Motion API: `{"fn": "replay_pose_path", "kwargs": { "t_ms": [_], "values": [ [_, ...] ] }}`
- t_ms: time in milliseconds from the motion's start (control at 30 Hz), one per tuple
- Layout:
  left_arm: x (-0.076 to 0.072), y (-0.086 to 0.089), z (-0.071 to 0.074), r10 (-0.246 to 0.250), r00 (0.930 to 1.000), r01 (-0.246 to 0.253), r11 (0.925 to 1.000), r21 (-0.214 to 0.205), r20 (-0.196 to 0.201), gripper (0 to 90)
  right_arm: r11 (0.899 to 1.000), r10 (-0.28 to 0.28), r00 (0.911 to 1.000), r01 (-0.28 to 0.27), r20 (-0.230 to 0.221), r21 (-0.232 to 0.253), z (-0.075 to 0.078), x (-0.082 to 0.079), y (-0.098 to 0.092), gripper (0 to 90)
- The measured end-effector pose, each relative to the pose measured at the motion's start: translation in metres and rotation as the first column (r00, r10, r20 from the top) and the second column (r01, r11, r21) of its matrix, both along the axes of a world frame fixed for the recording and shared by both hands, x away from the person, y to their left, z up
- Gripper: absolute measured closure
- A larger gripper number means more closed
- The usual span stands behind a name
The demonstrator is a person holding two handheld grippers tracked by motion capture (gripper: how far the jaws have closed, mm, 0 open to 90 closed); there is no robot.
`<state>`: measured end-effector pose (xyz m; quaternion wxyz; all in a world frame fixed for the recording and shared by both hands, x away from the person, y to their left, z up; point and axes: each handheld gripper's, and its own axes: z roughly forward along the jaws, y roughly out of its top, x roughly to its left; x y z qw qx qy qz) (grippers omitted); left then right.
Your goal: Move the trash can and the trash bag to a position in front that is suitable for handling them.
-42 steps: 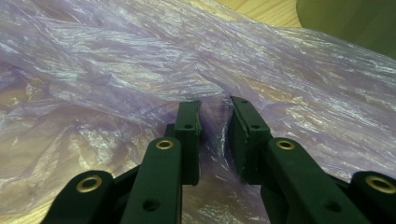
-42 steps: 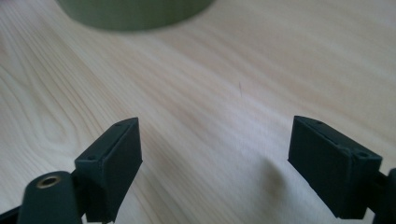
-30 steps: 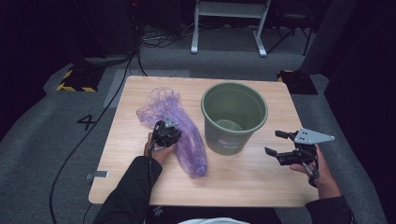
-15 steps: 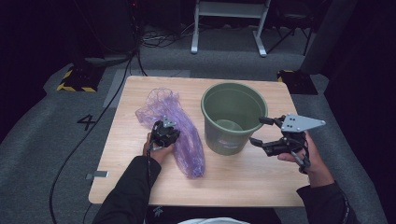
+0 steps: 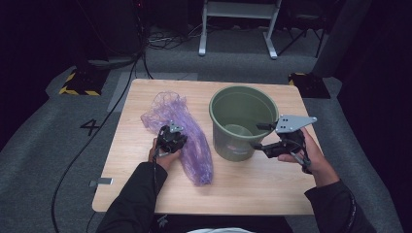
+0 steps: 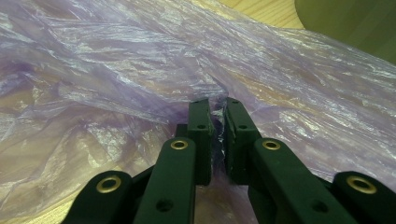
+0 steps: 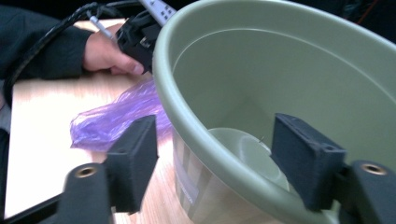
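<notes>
A crumpled purple plastic bag (image 5: 187,145) lies on the wooden table (image 5: 252,189), left of an upright green bucket (image 5: 228,111). My left gripper (image 5: 172,137) rests on the bag's middle, shut, with a fold of film pinched between its jaws (image 6: 217,116). My right gripper (image 5: 256,136) is at the bucket's right rim, one jaw inside the wall and one outside. In the right gripper view (image 7: 217,149) the rim (image 7: 187,121) runs between the pads with gaps on both sides. These jaws have just been closing and still stand open. The bucket looks empty.
The bag's tail (image 7: 116,116) reaches toward the table's front. On the grey floor beyond the table lie cables, a yellow-and-black striped block (image 5: 77,82), a black box (image 5: 308,85) and a white metal frame (image 5: 238,24). Bare wood spreads in front of the bucket.
My right gripper has moved left and up from the table's right edge to the bucket's rim, and its jaws have narrowed around it. The left gripper and bag have stayed put.
</notes>
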<state>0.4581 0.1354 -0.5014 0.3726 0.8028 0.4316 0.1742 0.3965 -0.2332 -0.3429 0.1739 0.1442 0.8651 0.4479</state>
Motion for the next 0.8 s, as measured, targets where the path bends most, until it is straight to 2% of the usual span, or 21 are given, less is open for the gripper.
{"fn": "replay_pose_path", "kwargs": {
  "t_ms": [133,167,200,400,500,633,800],
  "values": [
    [0.0,0.0,0.0,0.0,1.0,0.0,1.0,0.0,0.0,82.8,0.996,0.06,0.9982,-0.06,-0.005,-0.072,0.003,0.005,0.008,53.5],
    [0.0,0.0,0.0,0.0,1.0,0.0,1.0,0.0,0.0,82.9,0.996,0.06,0.9982,-0.06,-0.005,-0.072,0.003,0.005,0.008,53.5],
    [0.0,0.0,0.0,0.001,1.0,-0.001,1.0,0.002,0.0,82.9,0.99,0.1,0.9949,-0.101,-0.017,-0.095,0.005,0.007,0.013,61.1],
    [0.0,0.001,0.0,-0.006,1.0,0.006,1.0,0.0,0.0,83.3,0.971,0.2,0.9789,-0.204,-0.041,-0.127,0.007,0.004,0.025,75.2],
    [-0.001,0.002,0.0,-0.006,1.0,0.006,1.0,-0.001,0.0,83.8,0.966,0.214,0.9765,-0.216,-0.025,-0.145,0.009,-0.001,0.027,76.2],
    [-0.001,0.003,0.0,-0.007,1.0,0.007,1.0,-0.001,-0.002,84.1,0.964,0.225,0.974,-0.227,-0.03,-0.139,0.009,-0.005,0.026,75.8],
    [-0.001,0.004,0.0,-0.008,0.9999,0.008,0.9999,-0.011,-0.007,84.2,0.961,0.247,0.9686,-0.249,-0.025,-0.124,0.008,-0.022,0.012,73.9]
  ]
}}
